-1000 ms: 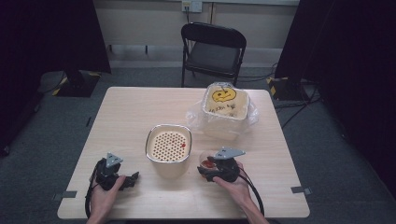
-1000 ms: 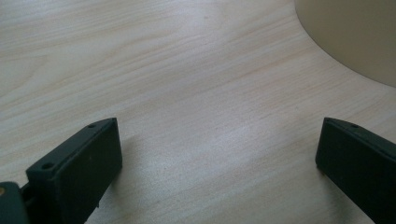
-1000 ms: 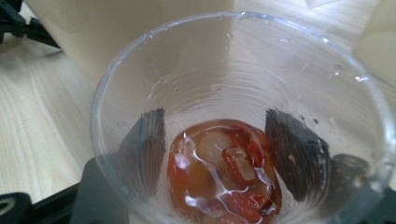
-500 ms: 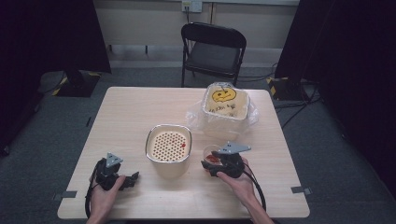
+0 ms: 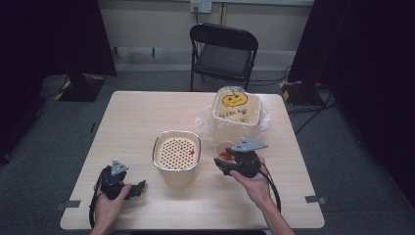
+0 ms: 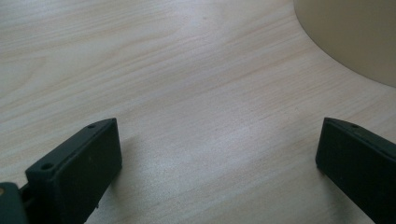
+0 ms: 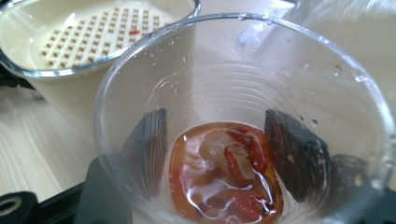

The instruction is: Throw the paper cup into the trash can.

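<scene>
A clear plastic cup holds red berries in amber liquid. My right gripper is shut on it, one jaw showing through each side of its wall. From above, the cup and right gripper sit just right of a cream container with a perforated strainer insert, whose rim lies behind the cup. A red bit lies on the strainer. My left gripper rests low on the table at front left, open, jaws wide apart over bare wood, the cream container's wall ahead.
A tub with a pumpkin face drawn on its lid sits in a crumpled clear plastic bag at the back right of the wooden table. A black folding chair stands beyond the far edge.
My right gripper has carried the cup away from the person and slightly right, closer to the bagged tub. The left gripper has stayed put.
</scene>
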